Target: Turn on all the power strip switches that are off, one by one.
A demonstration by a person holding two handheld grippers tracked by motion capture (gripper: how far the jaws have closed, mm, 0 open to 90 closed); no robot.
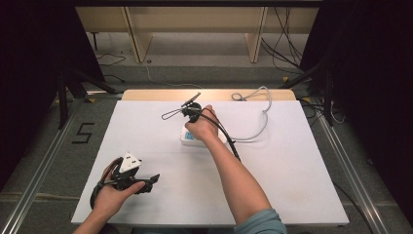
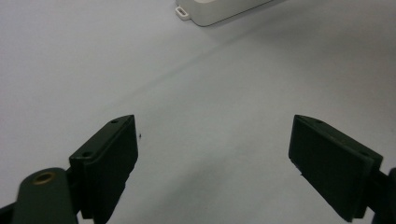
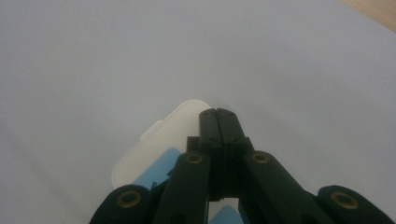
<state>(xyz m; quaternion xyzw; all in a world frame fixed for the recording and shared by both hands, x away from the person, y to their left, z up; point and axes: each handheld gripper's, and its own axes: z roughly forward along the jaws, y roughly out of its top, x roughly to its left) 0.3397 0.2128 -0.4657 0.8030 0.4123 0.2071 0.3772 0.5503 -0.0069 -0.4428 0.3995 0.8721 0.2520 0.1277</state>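
Seen from above, the white rectangular table sheet (image 1: pixel 292 185) carried everything, and I worked both tools over it. At its middle lay the white plastic power strip with a pale blue face (image 1: pixel 187 137), my landmark here; its grey-white cord (image 1: pixel 263 119) ran off to the far right of the strip and looped back toward the table's wooden far edge. I judged the strip light, rigid and smooth-sided, likely to skid on the sheet if pushed, and best taken across its narrow width near one end, clear of the cord. My right gripper (image 3: pixel 218 122) hung directly above the strip, jaws clenched together with nothing between them that I could make out. My left gripper (image 2: pixel 215 158) sat well to the near left of the strip, jaws spread wide and empty over bare sheet, the strip's corner beyond them.
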